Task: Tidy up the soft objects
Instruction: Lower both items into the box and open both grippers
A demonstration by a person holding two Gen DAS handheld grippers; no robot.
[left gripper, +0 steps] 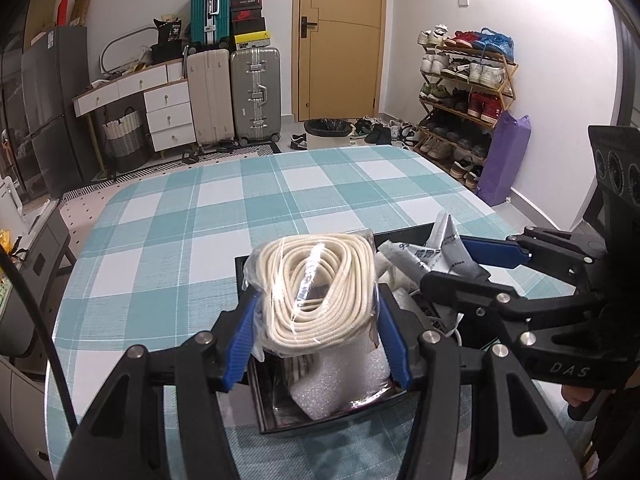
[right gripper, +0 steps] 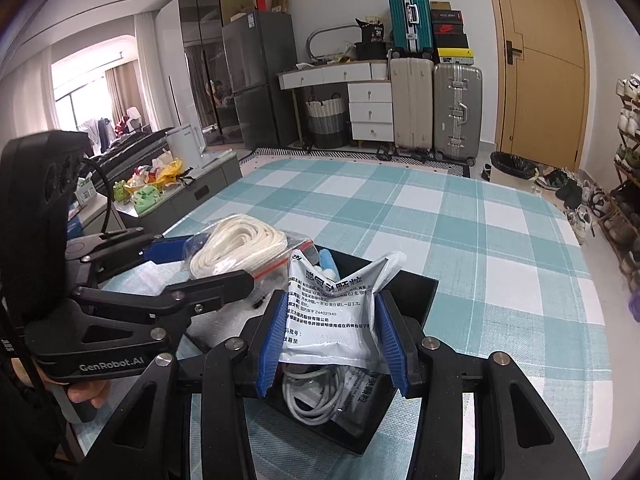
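My left gripper (left gripper: 318, 320) is shut on a clear plastic bag of coiled cream rope (left gripper: 316, 280), held just above a black open box (left gripper: 320, 420) on the checked tablecloth. The same rope bag (right gripper: 236, 248) shows at the left of the right wrist view. My right gripper (right gripper: 330, 332) is shut on a crumpled white printed sachet (right gripper: 332, 308) over the same black box (right gripper: 412, 284). That sachet (left gripper: 444, 244) and the right gripper (left gripper: 460, 268) appear at the right of the left wrist view. Inside the box lie a white cable (right gripper: 312, 396), foam wrap (left gripper: 344, 380) and more packets.
The table (left gripper: 200, 220) carries a teal and white checked cloth. Beyond it stand suitcases (left gripper: 232, 92), a white drawer desk (left gripper: 160, 96), a door (left gripper: 340, 36), a shoe rack (left gripper: 464, 92) and a bin (left gripper: 326, 132). A low grey cabinet (right gripper: 192, 188) sits to the left.
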